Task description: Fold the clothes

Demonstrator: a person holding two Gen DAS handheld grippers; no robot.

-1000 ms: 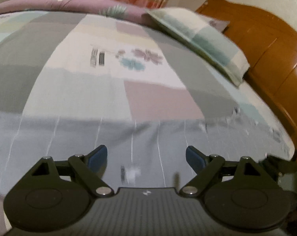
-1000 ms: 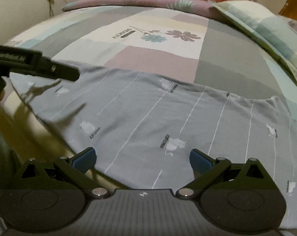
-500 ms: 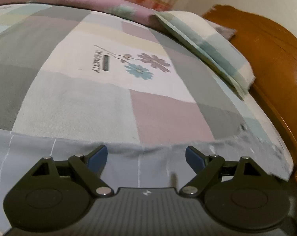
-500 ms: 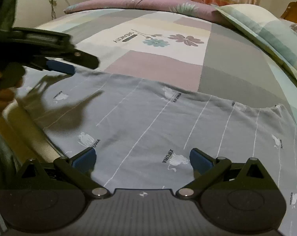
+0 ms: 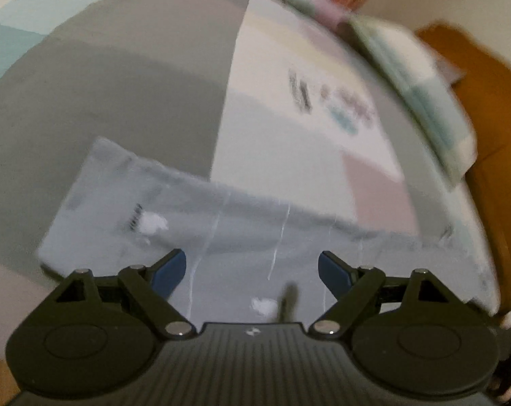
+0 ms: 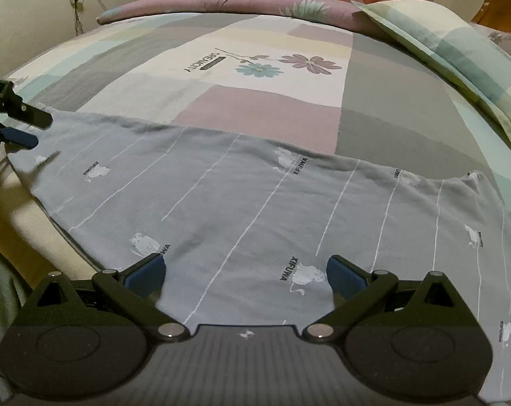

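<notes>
Left wrist view, blurred: the left gripper (image 5: 252,267) hovers, fingers apart and empty, apparently over the grey garment (image 5: 221,223).

Right wrist view: the right gripper (image 6: 245,274), fingers apart, holds nothing; the garment lies spread on the bed (image 6: 374,91), unfolded.

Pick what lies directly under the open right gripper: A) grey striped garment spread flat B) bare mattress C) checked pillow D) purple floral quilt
A: the right gripper hangs open over the grey striped garment, spread flat on the bed; the pillow lies far off by the headboard.
</notes>
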